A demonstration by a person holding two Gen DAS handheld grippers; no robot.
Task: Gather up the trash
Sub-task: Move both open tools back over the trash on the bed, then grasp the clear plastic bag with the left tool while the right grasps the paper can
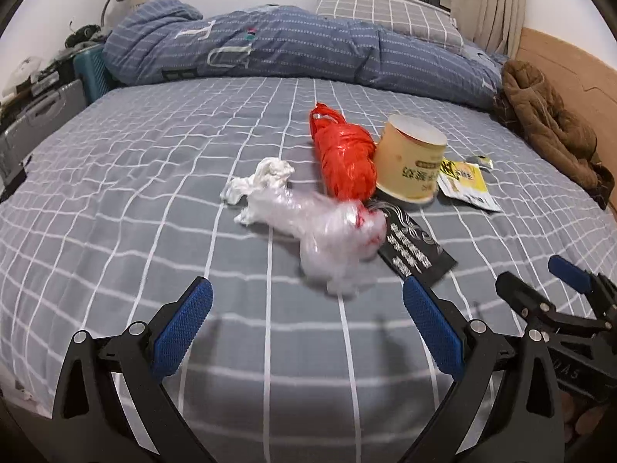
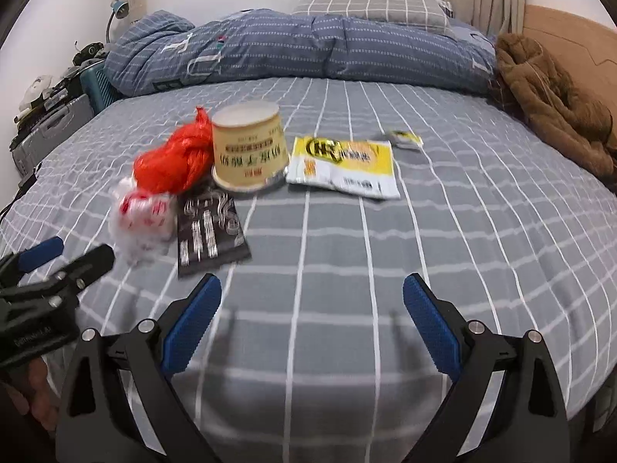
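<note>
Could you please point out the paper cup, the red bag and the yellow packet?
Cup [image 2: 250, 154], right wrist view, on its printed side wall.
Red bag [image 1: 345, 162], left wrist view, on its bunched middle.
Yellow packet [image 2: 343, 164], right wrist view, on its face.

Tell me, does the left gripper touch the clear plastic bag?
Apart. In the left wrist view, bare bedsheet shows between the open left gripper and the clear plastic bag.

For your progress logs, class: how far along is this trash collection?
Done: nothing visibly collected. In hand: nothing; left hand-held gripper and right hand-held gripper are open and empty. Left: clear bag, orange bag, cup, black packet, yellow packet, all on the bed.
</note>
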